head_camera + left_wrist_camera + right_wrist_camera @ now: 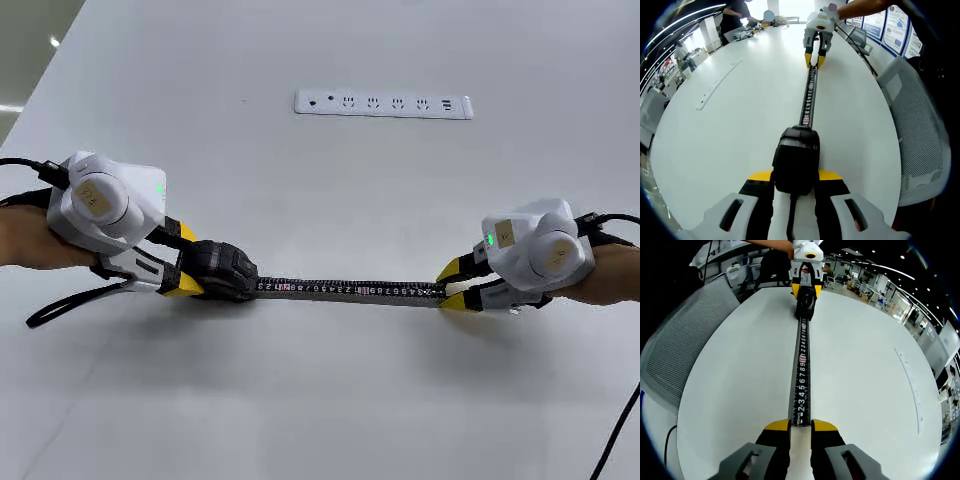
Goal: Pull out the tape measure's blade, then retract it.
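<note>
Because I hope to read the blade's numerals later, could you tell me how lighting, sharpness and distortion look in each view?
Head view: soft, even light, faint shadows on the table, numerals on the blade too small to read. Left gripper view: fisheye bowing the table edge, the case sharp, far background blown out white. Right gripper view: numerals crisp near the jaws, softer beyond.
</note>
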